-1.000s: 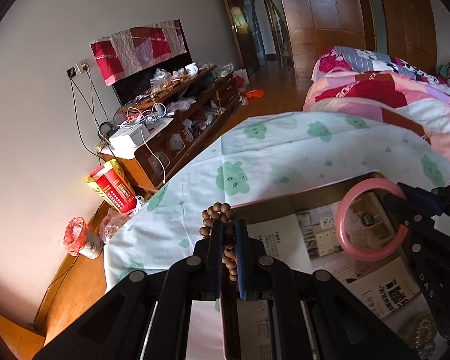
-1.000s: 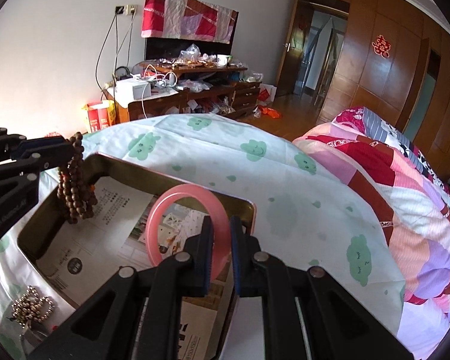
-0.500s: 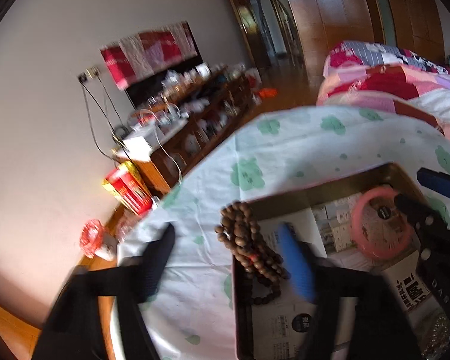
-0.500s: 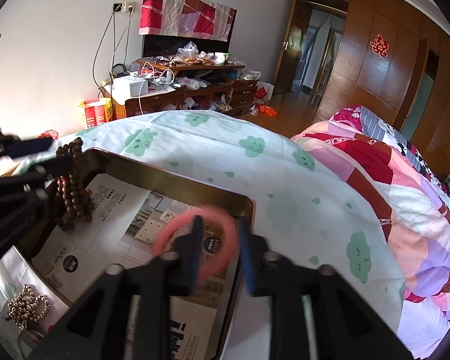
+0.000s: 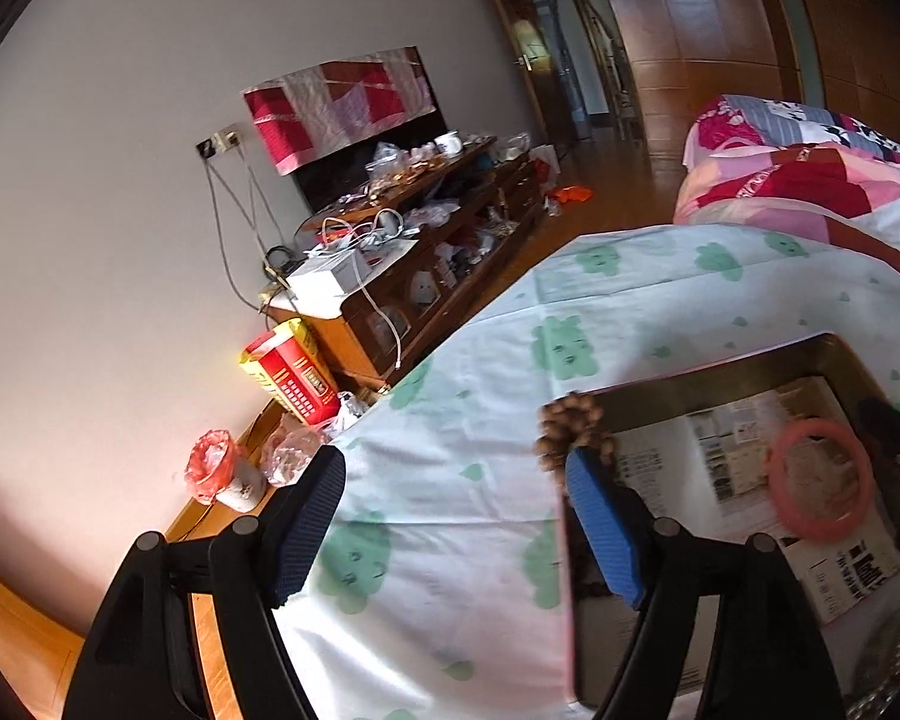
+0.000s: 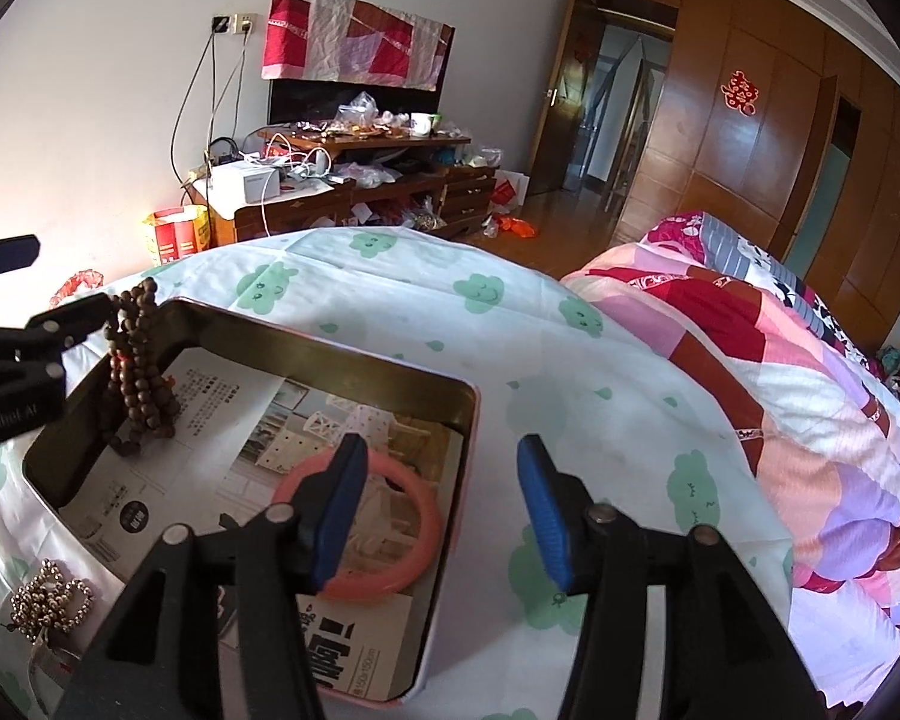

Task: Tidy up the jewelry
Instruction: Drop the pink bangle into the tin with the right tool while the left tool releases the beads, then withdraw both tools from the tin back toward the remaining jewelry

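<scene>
The left gripper (image 5: 453, 519) is standing with its blue-padded jaws spread wide and nothing pressed between them; its right finger is sitting just inside the near left wall of the shallow rectangular metal tin (image 6: 330, 354), while its left finger is hanging over the white bedsheet printed with green clouds (image 6: 570, 384). The string of brown wooden prayer beads (image 6: 141, 372) is draping over the far left corner of the tin, part of it trailing down onto the printed paper sheet lining the tin floor (image 6: 210, 420), and it is lying just beside the left gripper's right pad without being clamped. The right gripper (image 6: 444, 507) is opening its jaws; its left finger is crossing in front of the pink round bangle (image 6: 417, 534), and its right finger is hanging over the sheet outside the tin's right wall, so the wall is passing between them. The bangle is lying flat on the paper inside the tin, toward the right wall, free of both pads. A cluster of small pale metallic beads (image 6: 48, 597) is resting on the sheet just outside the tin's near left corner.
</scene>
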### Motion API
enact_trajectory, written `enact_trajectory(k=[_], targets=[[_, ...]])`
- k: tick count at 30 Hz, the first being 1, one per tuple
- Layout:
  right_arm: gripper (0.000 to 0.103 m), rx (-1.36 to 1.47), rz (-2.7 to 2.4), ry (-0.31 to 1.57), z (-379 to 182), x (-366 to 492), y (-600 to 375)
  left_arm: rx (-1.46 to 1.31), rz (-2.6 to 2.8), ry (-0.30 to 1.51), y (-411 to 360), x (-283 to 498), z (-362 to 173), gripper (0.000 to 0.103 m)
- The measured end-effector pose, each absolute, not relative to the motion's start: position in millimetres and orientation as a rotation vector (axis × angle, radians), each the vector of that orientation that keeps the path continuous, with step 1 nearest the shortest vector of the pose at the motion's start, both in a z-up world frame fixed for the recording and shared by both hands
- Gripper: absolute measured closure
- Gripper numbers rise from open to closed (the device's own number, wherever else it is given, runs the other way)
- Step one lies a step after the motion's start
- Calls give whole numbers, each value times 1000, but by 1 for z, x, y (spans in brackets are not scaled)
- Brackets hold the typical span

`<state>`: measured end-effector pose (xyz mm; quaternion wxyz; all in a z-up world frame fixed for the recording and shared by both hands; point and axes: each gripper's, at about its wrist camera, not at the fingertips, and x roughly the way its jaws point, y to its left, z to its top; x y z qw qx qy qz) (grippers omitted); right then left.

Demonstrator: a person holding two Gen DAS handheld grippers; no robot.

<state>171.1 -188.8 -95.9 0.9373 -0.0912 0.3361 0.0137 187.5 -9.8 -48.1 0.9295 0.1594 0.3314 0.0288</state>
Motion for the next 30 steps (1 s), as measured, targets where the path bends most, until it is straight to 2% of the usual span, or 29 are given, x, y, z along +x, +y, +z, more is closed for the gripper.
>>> enact_trajectory(k=[7, 14, 21, 30], targets=[[34, -185, 23, 671, -93, 164, -187, 311, 102, 694, 16, 187, -55, 27], [34, -200, 32, 666, -96, 160, -181, 306, 143, 716, 9, 204, -65, 27], [30, -167, 8, 663, -94, 150, -196, 384, -36, 657, -30, 183, -61, 27], [25, -98, -4, 670, -89, 121, -218, 322, 16, 714, -6, 142, -65, 27]])
